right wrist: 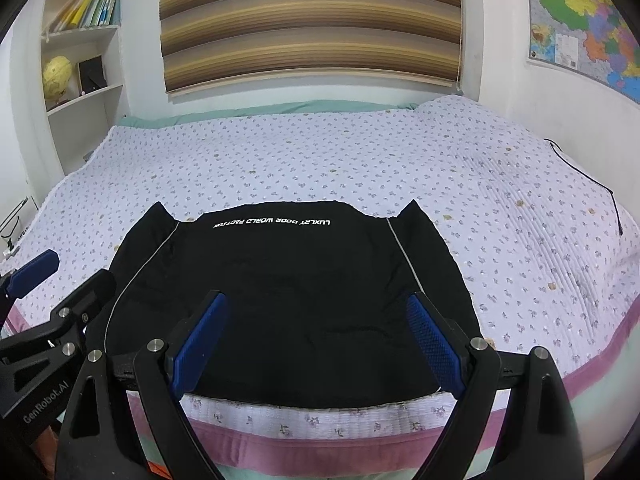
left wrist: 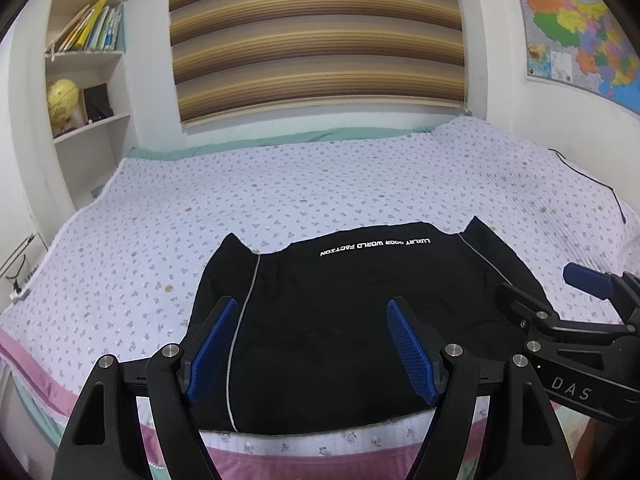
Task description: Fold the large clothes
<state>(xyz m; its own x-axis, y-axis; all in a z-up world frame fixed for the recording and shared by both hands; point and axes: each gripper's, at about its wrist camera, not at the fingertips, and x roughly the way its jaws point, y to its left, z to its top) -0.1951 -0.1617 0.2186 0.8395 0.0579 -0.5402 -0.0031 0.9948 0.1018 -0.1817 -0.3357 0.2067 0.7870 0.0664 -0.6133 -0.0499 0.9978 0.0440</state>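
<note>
A black garment with white lettering and thin grey side stripes lies flat on the bed near its front edge; it also shows in the right wrist view. My left gripper is open and empty, held just above the garment's near left part. My right gripper is open and empty above the near right part. The right gripper also shows at the right of the left wrist view, and the left gripper shows at the left of the right wrist view.
The bed has a white floral quilt with a pink border. A bookshelf stands at the far left, a striped blind behind, a wall map at the right. A black cable lies at the bed's right edge.
</note>
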